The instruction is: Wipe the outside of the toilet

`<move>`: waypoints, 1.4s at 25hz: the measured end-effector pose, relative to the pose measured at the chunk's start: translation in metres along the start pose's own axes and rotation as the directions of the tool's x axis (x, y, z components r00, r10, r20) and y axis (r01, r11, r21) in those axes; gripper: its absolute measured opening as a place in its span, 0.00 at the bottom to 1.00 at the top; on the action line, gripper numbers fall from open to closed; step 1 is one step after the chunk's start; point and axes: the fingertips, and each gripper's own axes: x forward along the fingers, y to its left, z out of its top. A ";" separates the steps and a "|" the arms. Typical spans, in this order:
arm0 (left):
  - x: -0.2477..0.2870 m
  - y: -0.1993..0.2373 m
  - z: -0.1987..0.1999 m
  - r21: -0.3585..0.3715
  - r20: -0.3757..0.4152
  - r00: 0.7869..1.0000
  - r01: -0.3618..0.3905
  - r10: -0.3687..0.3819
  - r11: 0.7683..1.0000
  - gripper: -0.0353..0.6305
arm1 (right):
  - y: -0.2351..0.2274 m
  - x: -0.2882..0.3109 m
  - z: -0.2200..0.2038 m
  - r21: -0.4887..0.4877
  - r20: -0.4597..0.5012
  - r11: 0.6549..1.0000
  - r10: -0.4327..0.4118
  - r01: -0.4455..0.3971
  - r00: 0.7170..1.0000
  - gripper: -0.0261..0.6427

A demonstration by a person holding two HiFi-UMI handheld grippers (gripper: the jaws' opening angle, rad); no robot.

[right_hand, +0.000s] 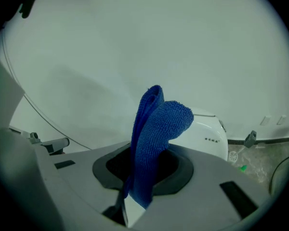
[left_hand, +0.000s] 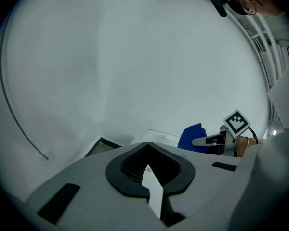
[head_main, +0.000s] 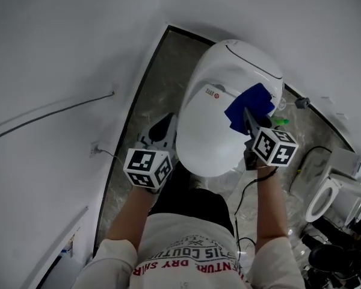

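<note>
Your right gripper [head_main: 248,118] is clenched on the blue cloth [head_main: 250,105]. In the right gripper view the cloth is pinched between the jaws and sticks up out of them in a fold. From the head view, the cloth sits over the right side of the toilet [head_main: 213,131] lid, toward the back, and looks like it's on the surface, though I can't swear it's touching. Your left gripper [head_main: 162,130] is off the toilet's left side, just beside the rim and above the marble floor [head_main: 135,143]. Its jaws are closed together with nothing in them, which the left gripper view shows pretty clearly. The toilet itself is right in front of you, lid down, tucked against the white wall [head_main: 60,53]. There's a second toilet [head_main: 325,197] off to your right and a cable [head_main: 48,111] running along the wall on your left.
</note>
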 end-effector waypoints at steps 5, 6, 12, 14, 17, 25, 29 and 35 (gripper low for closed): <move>0.039 0.022 0.023 -0.002 -0.006 0.999 -0.040 0.040 0.999 0.06 | -0.017 0.044 0.050 -0.054 -0.014 0.998 -0.019 0.018 1.000 0.15; 0.046 0.026 0.028 -0.003 -0.006 0.999 -0.054 0.054 0.999 0.06 | -0.021 0.052 0.059 -0.072 -0.023 0.997 -0.020 0.018 1.000 0.15; 0.065 0.045 0.045 -0.021 0.016 0.986 -0.168 0.168 0.986 0.06 | -0.036 0.107 0.115 -0.203 -0.079 0.979 -0.045 0.028 0.996 0.15; 0.068 0.049 0.045 -0.045 0.027 0.977 -0.211 0.213 0.976 0.06 | -0.037 0.127 0.132 -0.258 -0.108 0.966 -0.039 0.010 0.993 0.15; 0.073 0.059 0.045 -0.127 0.050 0.949 -0.303 0.311 0.944 0.06 | -0.037 0.162 0.155 -0.348 -0.164 0.936 -0.012 -0.047 0.986 0.15; 0.070 0.069 0.020 -0.289 0.056 0.854 -0.482 0.517 0.827 0.06 | -0.043 0.238 0.176 -0.675 -0.329 0.719 -0.089 -0.168 0.940 0.15; 0.062 0.080 -0.008 -0.345 0.037 0.819 -0.527 0.572 0.777 0.06 | -0.026 0.275 0.147 -0.741 -0.431 0.616 -0.132 -0.267 0.893 0.15; 0.048 0.097 -0.059 -0.391 -0.018 0.790 -0.570 0.613 0.723 0.06 | -0.006 0.311 0.097 -0.751 -0.536 0.550 -0.185 -0.366 0.824 0.15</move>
